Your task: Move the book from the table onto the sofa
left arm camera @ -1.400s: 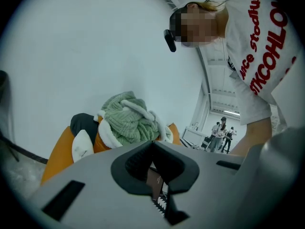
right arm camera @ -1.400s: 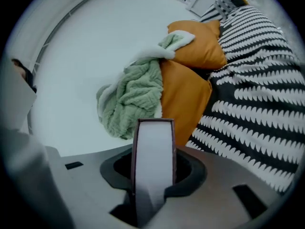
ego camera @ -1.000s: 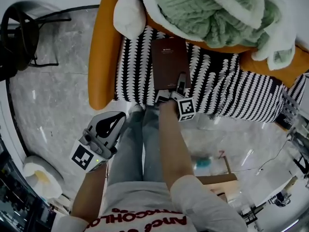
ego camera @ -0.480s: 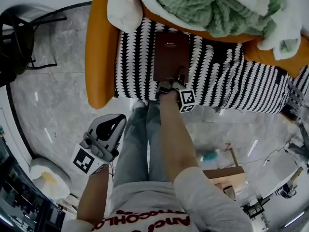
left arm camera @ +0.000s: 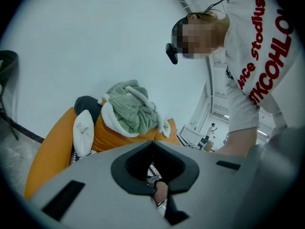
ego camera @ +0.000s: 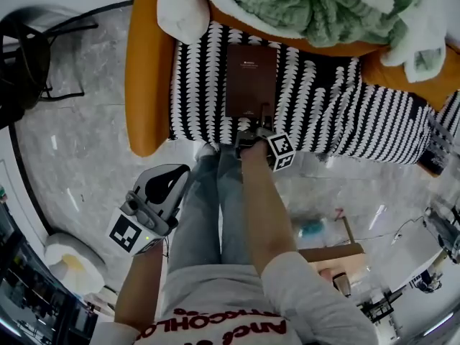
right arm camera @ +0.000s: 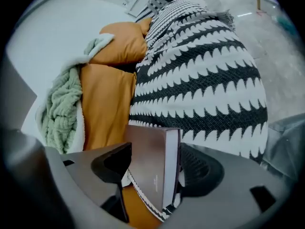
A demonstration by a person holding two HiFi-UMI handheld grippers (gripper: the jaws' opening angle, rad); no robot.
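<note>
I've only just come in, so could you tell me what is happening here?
A person stands at the orange sofa with a hand-held gripper in each hand. The brown book lies on the sofa's black-and-white throw, between the jaws of the right hand-held gripper, which have just been opening. The left hand-held gripper is shut and empty.

Closed brown book (ego camera: 251, 80) flat on the striped sofa (ego camera: 147, 85)

A chunky green knitted blanket with white fleece lining (ego camera: 316, 6) lies heaped above a black-and-white patterned woven throw (ego camera: 323, 106). A white cushion (ego camera: 181, 9) sits left of the heap. A black metal chair (ego camera: 23, 63) stands on the grey marble floor (ego camera: 86, 142).
</note>
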